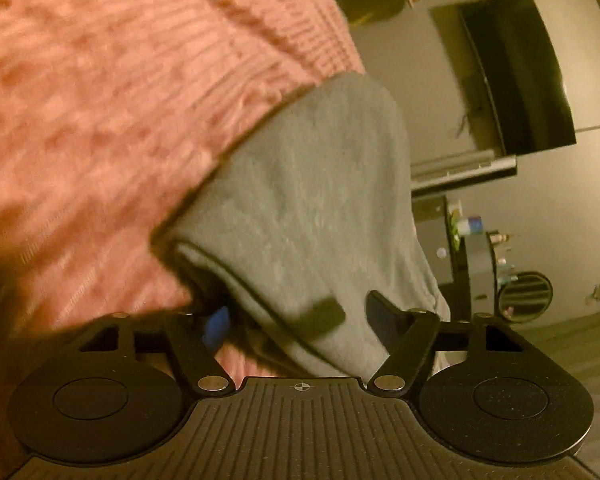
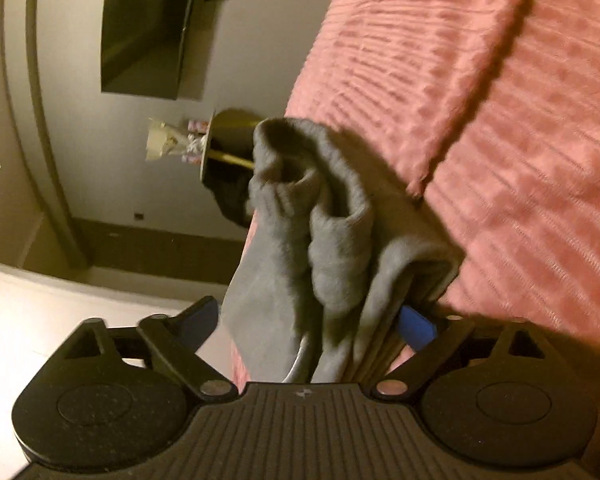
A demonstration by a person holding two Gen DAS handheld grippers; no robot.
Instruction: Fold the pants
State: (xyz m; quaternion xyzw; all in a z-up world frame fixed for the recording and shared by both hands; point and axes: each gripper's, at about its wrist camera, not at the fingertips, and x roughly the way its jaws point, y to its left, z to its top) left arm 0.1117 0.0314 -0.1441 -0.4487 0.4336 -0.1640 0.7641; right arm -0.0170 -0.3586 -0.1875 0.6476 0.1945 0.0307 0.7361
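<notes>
The grey pants (image 1: 308,200) hang as a thick folded bundle at the edge of a pink ribbed bedspread (image 1: 100,120). My left gripper (image 1: 296,320) has its jaws around the lower part of the bundle, with a dark seam and a small black tag between the fingers. In the right wrist view the pants (image 2: 320,240) are bunched into rolled folds. My right gripper (image 2: 308,320) has cloth filling the space between its blue-padded fingers (image 2: 416,326), beside the bedspread (image 2: 480,120).
A dark wall-mounted TV (image 1: 512,76) hangs beyond the bed, with a shelf of small items (image 1: 472,228) nearby. The right wrist view shows the TV (image 2: 148,32), a round side table with clutter (image 2: 220,140) and pale floor (image 2: 40,312).
</notes>
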